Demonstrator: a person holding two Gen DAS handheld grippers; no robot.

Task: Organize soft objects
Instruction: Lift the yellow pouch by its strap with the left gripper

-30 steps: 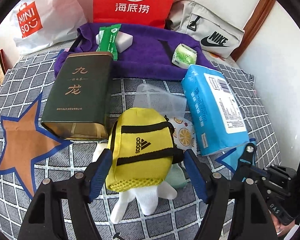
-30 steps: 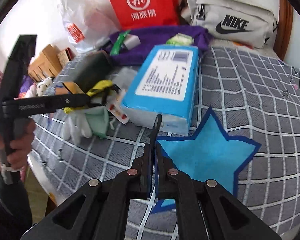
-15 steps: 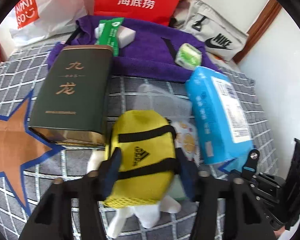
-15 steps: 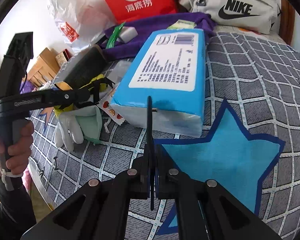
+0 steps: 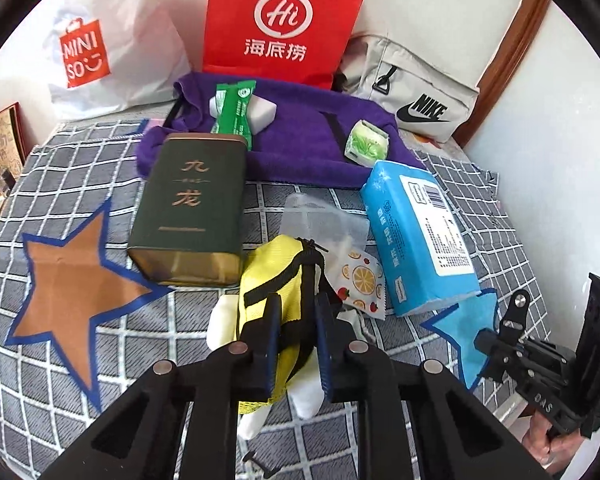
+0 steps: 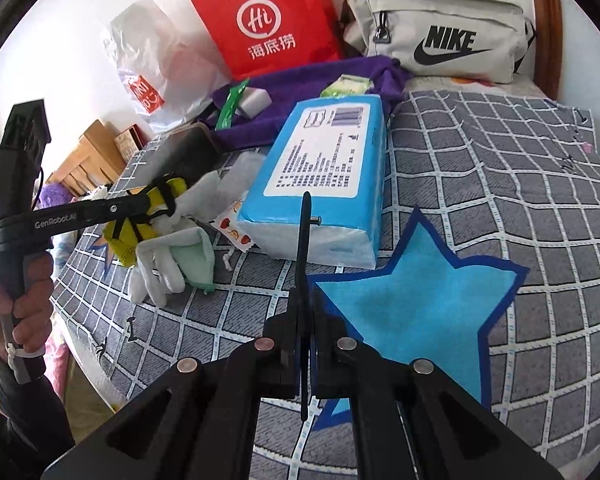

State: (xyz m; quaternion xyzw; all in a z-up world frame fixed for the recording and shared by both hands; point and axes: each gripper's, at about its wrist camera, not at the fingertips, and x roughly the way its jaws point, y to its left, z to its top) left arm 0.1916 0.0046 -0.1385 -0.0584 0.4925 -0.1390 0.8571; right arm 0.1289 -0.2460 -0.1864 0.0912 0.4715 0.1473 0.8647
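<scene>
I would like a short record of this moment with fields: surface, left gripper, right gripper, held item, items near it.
surface: grey checked bedcover with star patches
left gripper: left gripper shut on the yellow pouch
right gripper: right gripper shut, nothing between its fingers
held item: yellow pouch with black straps
items near it: white glove, pale green cloth, blue tissue pack, dark green tin

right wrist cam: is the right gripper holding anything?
No. The right gripper has its jaws shut on nothing, above the blue star patch, near the blue tissue pack.
</scene>
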